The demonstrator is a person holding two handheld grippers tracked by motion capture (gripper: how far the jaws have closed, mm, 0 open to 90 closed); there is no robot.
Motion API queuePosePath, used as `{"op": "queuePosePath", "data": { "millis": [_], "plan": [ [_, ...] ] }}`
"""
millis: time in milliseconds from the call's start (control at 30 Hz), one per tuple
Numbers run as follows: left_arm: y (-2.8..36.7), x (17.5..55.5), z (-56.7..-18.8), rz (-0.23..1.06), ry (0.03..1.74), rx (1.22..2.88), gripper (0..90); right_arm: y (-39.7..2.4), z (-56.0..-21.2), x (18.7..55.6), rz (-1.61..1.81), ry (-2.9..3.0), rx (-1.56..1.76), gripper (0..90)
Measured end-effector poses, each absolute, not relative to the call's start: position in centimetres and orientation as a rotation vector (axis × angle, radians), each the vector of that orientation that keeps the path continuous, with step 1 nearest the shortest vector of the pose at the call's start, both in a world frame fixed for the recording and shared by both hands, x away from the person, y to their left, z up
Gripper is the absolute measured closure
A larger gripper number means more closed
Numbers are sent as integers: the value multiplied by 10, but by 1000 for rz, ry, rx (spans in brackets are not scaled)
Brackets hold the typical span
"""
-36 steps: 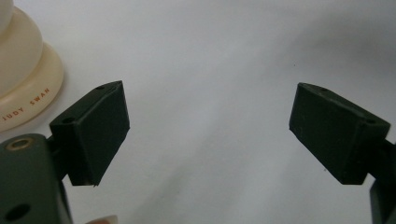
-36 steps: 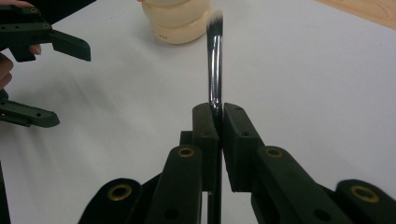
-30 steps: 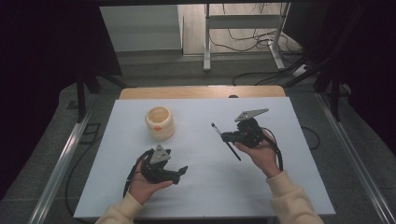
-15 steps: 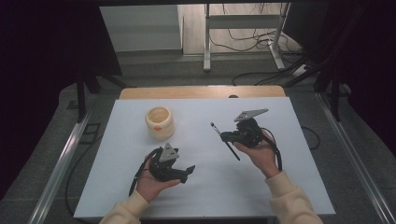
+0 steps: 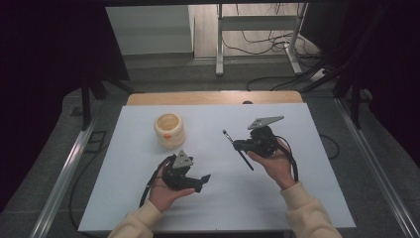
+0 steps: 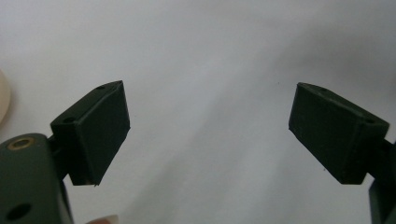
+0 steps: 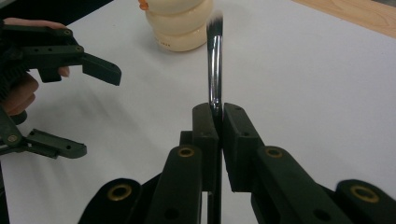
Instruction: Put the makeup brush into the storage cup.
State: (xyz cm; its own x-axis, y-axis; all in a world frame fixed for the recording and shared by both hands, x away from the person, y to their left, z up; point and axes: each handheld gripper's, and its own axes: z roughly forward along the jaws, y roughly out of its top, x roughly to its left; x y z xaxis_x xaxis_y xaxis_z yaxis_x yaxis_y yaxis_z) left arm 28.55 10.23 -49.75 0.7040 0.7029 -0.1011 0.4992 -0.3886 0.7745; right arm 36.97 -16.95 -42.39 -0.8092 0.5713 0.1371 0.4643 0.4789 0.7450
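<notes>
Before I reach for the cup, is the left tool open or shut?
Open: the left tool has its jaws wide apart over bare table, nothing between them.

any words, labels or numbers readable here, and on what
No text can be read in these views.
cream holder: a small dark mark low on its side, too small and blurred to read.
cream holder, upper part: an orange spot, a shape, not lettering.
brush and right gripper: no lettering visible.

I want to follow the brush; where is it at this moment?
In the high view the brush is right of centre on the white table, clamped in the right gripper, with the cream pot to its left.
</notes>
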Motion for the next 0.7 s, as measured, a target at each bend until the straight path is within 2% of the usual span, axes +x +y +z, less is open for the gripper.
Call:
{"op": "queuePosePath", "data": {
  "millis": [700],
  "plan": [
    [84, 293, -496, 277, 895, 2061, 129, -166, -425, 368, 1256, 2567, 914, 841]
  ]
}}
